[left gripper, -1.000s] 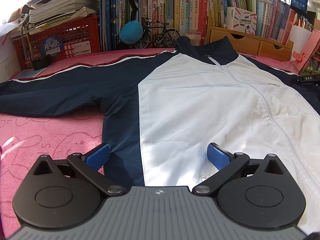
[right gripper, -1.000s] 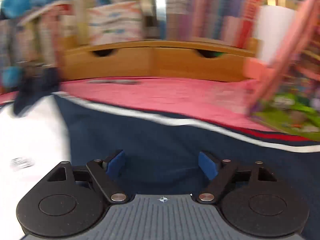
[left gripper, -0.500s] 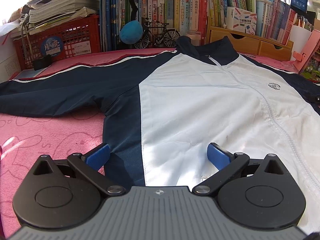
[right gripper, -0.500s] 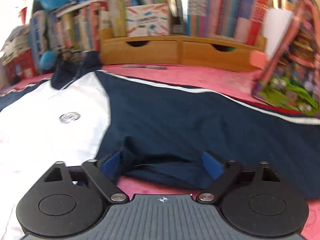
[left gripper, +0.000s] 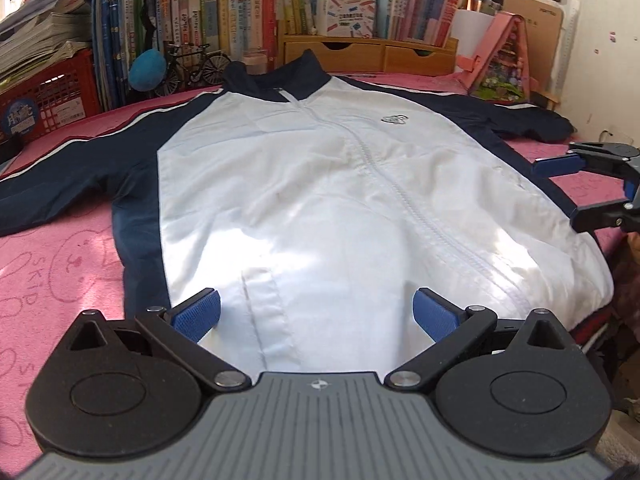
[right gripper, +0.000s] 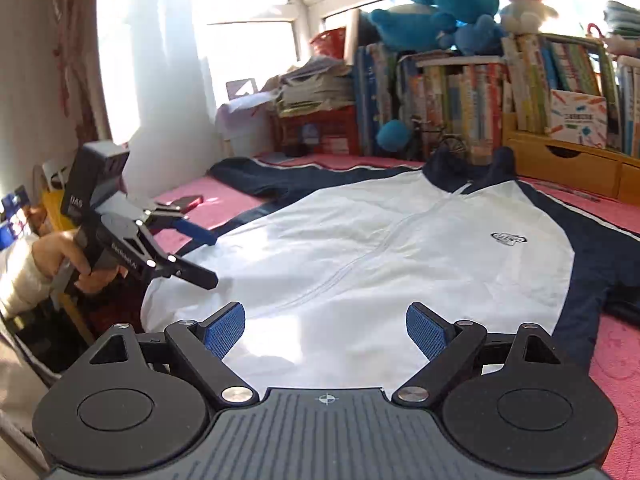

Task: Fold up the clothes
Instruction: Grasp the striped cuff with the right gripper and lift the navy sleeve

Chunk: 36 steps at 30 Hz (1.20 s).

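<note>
The white zip-front jacket with navy sleeves (left gripper: 320, 184) lies face up, spread flat on the pink cloth-covered desk (left gripper: 60, 264), sleeves out to both sides, ready for a first fold. The left gripper (left gripper: 316, 314) hovers at the near hem, jaws wide and empty. The right gripper (right gripper: 326, 330), nothing between its jaws, is closing slightly.

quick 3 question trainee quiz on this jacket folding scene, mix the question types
1. True or false: the jacket lies front up with both sleeves spread out on the pink cover.
2. The chest logo sits on: A) the white panel B) a navy sleeve C) the collar.
3. Fill in: the left claw holds ____.

Key
1. true
2. A
3. nothing; it is open over the white hem. The right claw also grips nothing, its jaws closing.
</note>
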Available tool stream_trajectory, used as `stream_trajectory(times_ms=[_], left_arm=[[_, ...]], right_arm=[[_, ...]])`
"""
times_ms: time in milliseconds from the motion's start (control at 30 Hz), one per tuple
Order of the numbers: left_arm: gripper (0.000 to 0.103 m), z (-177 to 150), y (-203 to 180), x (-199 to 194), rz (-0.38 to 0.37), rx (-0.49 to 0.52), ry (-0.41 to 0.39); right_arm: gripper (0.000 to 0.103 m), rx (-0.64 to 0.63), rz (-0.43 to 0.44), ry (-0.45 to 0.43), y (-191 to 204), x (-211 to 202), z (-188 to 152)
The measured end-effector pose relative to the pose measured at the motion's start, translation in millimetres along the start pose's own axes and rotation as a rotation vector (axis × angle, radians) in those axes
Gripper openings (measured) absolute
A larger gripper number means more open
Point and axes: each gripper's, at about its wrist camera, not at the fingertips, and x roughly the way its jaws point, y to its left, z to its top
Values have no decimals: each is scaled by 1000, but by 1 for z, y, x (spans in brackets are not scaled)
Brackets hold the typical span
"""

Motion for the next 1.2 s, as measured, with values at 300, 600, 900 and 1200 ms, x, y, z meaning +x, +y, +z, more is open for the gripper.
stream_trajectory(times_ms=[300, 600, 900, 1200], left_arm=[[103, -14, 24, -15, 40, -13, 100], [103, 132, -19, 48, -52, -9, -41], [103, 223, -119, 197, 46, 65, -57], [103, 213, -162, 265, 39, 127, -8]], right_arm=[[96, 40, -238, 129, -18, -73, -70], [103, 613, -758, -254, -180, -135, -59], [103, 981, -1053, -353, -335, -128, -90], [103, 1051, -1151, -287, -391, -132, -109]])
